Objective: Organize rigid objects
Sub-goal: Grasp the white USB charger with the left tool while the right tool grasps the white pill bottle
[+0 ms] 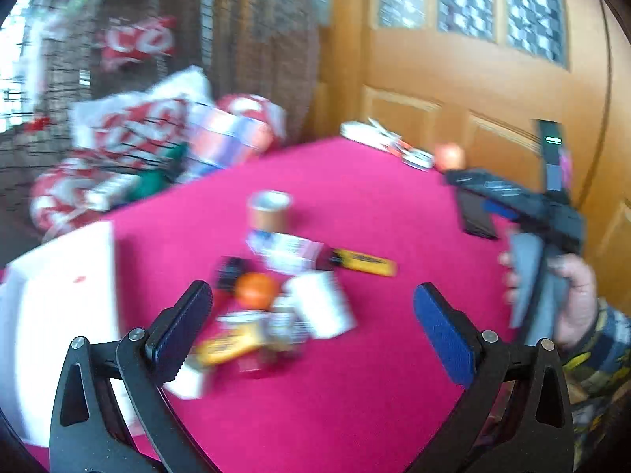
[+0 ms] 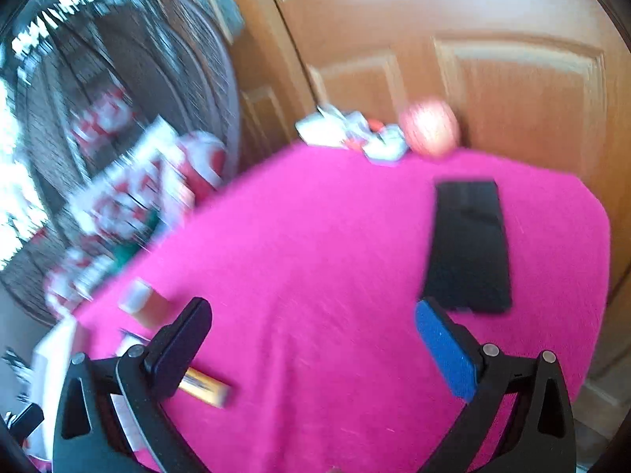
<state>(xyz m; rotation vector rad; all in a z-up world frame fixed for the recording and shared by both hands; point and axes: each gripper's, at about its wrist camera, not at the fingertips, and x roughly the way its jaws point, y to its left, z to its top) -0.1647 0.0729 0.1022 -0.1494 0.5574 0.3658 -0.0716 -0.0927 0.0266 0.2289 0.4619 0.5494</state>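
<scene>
The items to be organized lie in a loose pile at centre frame of the left wrist view, on a desk (image 1: 355,374) covered in pink cloth. The pile holds an orange ball (image 1: 256,289), a white box (image 1: 321,305), a yellow bar-shaped pack (image 1: 364,262), a second yellow pack (image 1: 228,349), a small cylindrical container with a pale lid (image 1: 270,209) and a printed carton (image 1: 288,252). Motion blur prevents closer identification.

Handling judgement: all appear small, light and stiff. The boxes and bars offer flat parallel faces and should be taken across the short width. The ball is likely to roll and needs a centred grip. The cylinder is best taken around its wall.

A white tray or box (image 1: 59,295) sits at left frame; whether it is the destination cannot be told.

The left hand-held gripper (image 1: 311,327) hovers above the pile, tilted down, jaws wide apart and empty. The right hand-held gripper (image 2: 313,345) is likewise spread wide and empty, over bare cloth, with a black flat device (image 2: 467,244) at its upper right. In the left wrist view, a hand (image 1: 568,299) grips the right unit's handle at right frame.
</scene>
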